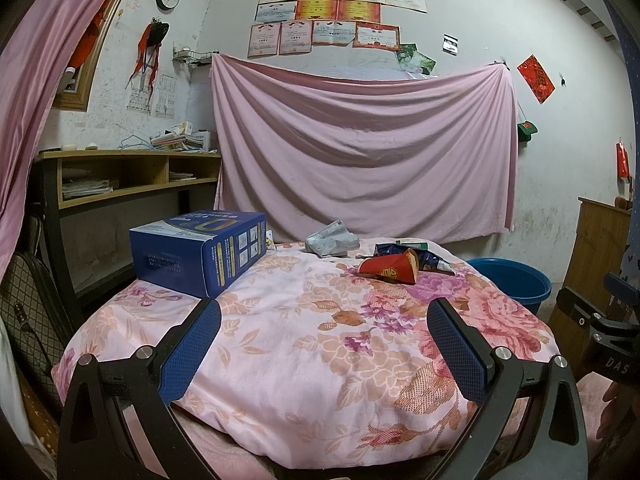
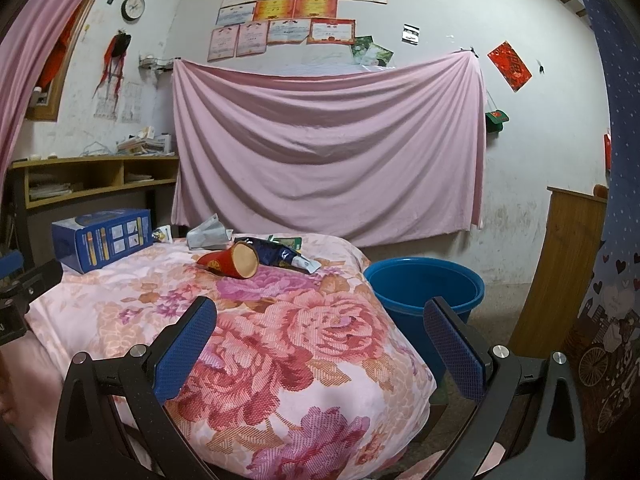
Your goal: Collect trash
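Note:
Trash lies at the far end of a floral quilt (image 1: 304, 344) (image 2: 280, 340): a red paper cup on its side (image 1: 390, 270) (image 2: 232, 262), a dark blue snack wrapper (image 1: 432, 260) (image 2: 280, 256), a crumpled grey wrapper (image 1: 332, 240) (image 2: 208, 236) and a small green packet (image 1: 414, 245) (image 2: 288, 242). A blue plastic basin (image 1: 512, 280) (image 2: 428, 288) stands on the floor to the right of the quilt. My left gripper (image 1: 324, 336) and right gripper (image 2: 320, 340) both hover open over the near part of the quilt, well short of the trash, with nothing between their fingers.
A blue cardboard box (image 1: 200, 256) (image 2: 102, 238) rests on the quilt's far left corner. A wooden shelf desk (image 1: 132, 176) stands at the left wall, and a wooden cabinet (image 2: 568, 264) at the right. A pink sheet (image 1: 360, 152) hangs on the back wall.

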`<action>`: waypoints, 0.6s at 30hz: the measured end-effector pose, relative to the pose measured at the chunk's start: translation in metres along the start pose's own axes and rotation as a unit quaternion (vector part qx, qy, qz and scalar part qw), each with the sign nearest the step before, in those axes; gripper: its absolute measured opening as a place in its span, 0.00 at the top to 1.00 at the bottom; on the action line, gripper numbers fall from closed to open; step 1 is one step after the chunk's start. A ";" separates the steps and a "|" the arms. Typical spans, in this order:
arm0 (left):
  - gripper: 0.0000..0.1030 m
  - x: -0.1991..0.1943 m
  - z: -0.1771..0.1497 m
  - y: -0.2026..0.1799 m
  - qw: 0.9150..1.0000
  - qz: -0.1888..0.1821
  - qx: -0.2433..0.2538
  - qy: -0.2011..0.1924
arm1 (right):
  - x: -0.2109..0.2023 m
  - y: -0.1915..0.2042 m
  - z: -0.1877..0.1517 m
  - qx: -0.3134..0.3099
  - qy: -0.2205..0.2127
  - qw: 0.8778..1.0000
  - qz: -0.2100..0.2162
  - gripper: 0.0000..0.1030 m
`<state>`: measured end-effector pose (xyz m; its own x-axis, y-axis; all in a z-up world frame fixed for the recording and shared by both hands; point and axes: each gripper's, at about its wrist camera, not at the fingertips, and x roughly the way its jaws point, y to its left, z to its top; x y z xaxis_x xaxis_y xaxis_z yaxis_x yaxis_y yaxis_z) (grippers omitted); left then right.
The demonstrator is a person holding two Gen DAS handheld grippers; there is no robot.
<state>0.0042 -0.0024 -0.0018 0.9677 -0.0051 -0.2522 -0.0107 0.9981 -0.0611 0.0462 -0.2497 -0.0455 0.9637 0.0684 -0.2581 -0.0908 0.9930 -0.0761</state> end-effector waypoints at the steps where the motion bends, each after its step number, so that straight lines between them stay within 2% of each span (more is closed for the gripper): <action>1: 0.02 0.000 0.000 0.000 1.000 0.000 0.000 0.000 | 0.000 0.000 0.000 -0.001 0.000 1.000 0.000 0.00; 18: 0.02 0.006 0.000 -0.005 1.000 0.002 0.003 0.004 | -0.002 0.001 0.002 0.002 -0.002 1.000 0.014 0.00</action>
<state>0.0102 -0.0074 -0.0029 0.9657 -0.0024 -0.2598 -0.0120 0.9985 -0.0539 0.0451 -0.2483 -0.0433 0.9619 0.0966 -0.2558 -0.1169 0.9910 -0.0652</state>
